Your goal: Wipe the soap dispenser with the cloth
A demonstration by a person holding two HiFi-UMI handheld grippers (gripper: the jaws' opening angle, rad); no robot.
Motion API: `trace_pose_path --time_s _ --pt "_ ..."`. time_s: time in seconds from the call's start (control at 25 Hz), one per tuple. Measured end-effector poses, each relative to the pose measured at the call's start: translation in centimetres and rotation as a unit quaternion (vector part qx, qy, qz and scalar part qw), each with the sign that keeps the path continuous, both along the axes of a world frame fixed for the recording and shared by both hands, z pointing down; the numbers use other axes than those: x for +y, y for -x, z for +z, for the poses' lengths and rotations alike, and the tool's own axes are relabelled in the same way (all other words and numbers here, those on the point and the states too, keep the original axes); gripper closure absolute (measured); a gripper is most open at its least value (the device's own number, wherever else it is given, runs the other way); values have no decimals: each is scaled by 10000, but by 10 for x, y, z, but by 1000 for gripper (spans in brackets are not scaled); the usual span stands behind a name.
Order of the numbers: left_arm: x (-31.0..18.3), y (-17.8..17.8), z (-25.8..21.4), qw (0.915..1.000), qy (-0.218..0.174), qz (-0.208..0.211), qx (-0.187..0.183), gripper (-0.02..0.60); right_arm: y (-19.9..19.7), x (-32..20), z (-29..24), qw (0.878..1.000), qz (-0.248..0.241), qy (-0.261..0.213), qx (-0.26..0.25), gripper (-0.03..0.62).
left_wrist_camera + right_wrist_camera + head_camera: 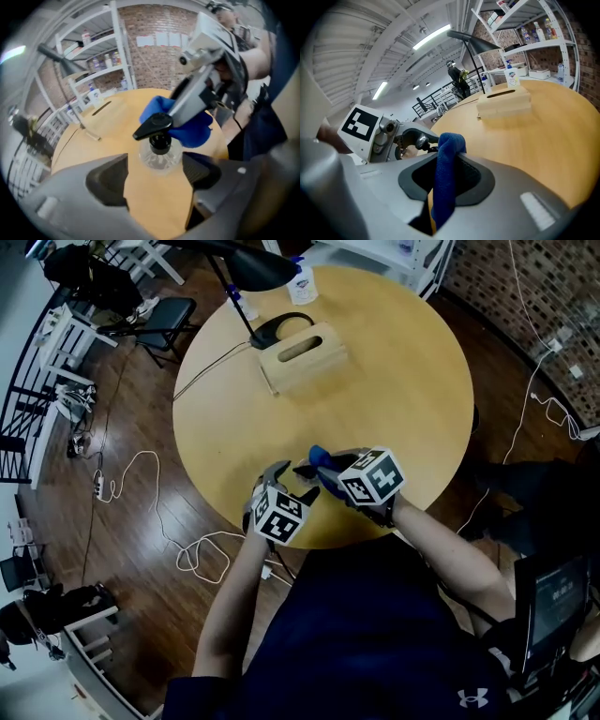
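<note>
A clear soap dispenser (159, 152) with a black pump (306, 470) stands near the front edge of the round wooden table (403, 381). My left gripper (157, 171) is open around the bottle, and neither pad presses on it. In the head view the left gripper (292, 479) sits just left of the dispenser. My right gripper (445, 173) is shut on a blue cloth (446, 159). The cloth (187, 129) lies against the far side of the dispenser, below the pump head. The right gripper (328, 470) comes in from the right.
A wooden tissue box (302, 354) lies toward the table's far side, with a black lamp (258, 268) and a small pump bottle (303, 282) behind it. Cables (141, 484) run over the floor at left, near a chair (169, 320). Shelving (534, 28) stands beyond the table.
</note>
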State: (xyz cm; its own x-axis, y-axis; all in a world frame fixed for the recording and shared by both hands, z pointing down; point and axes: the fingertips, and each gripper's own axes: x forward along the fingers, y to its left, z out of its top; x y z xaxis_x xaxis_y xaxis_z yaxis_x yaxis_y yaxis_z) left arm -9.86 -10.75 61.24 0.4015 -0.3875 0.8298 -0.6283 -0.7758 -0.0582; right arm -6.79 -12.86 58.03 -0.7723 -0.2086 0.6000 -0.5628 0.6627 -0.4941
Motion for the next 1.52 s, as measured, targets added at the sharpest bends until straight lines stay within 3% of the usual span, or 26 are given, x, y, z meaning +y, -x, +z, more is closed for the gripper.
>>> trace_pose_path --time_s 0.08,0.12,0.2,0.28,0.4,0.52,0.6,0.64,0.72,0.8,0.84,0.88,0.96,1.08,1.16,1.32,1.4,1.52 --pt "2 0 -2 9953 114 -888 366 218 -3 10 0 9999 90 46 -47 514" --pt "1 -1 -1 9926 113 -1117 458 218 -4 13 0 9999 113 51 -57 514" --pt "-2 -4 5 9939 -51 -1058 306 222 -2 14 1 10000 75 14 -12 514" --pt "-4 -8 10 9977 -222 -634 3 254 -2 9 2 9999 -19 -57 108 514" --pt "-4 -12 11 9992 -268 245 -138 258 0 -10 1 9995 -52 -145 282 514" --pt "-1 -17 13 9891 -294 1403 -330 258 2 -22 -4 9995 9 -88 309 514" --pt "-1 -16 14 9855 -243 1623 -426 256 0 -18 -1 9997 -3 -24 245 514" --pt "-2 -14 13 9885 -192 1445 -405 249 -2 -13 0 9998 -1 1 207 514" --pt "-4 -9 11 9981 -54 591 -148 233 -6 -4 1 9999 63 53 123 514" --pt "-6 -7 7 9989 80 -397 251 232 -10 1 1 9998 166 91 39 514" --pt "-9 -11 7 9970 76 -668 377 232 -13 0 1 9997 220 85 26 514" --pt "-14 -17 8 9965 7 -729 410 233 -17 -3 2 9996 270 70 44 514" --pt "-21 -21 19 9986 -189 -449 188 240 -20 -9 9 9994 305 91 130 514" --pt "-1 13 37 9995 -203 -31 -255 252 -15 -6 16 9992 272 200 196 514" --pt "7 20 38 9984 -195 409 -327 255 -15 -4 14 9991 283 235 199 514" --pt "-11 -7 39 9882 -254 1482 -297 256 -20 1 4 9989 346 265 175 513" --pt "-15 -8 36 9914 -210 1266 -244 255 -24 3 -2 9988 383 276 164 514" --pt "-16 -2 30 9999 -65 -64 143 247 -28 5 -10 9985 438 295 153 514"
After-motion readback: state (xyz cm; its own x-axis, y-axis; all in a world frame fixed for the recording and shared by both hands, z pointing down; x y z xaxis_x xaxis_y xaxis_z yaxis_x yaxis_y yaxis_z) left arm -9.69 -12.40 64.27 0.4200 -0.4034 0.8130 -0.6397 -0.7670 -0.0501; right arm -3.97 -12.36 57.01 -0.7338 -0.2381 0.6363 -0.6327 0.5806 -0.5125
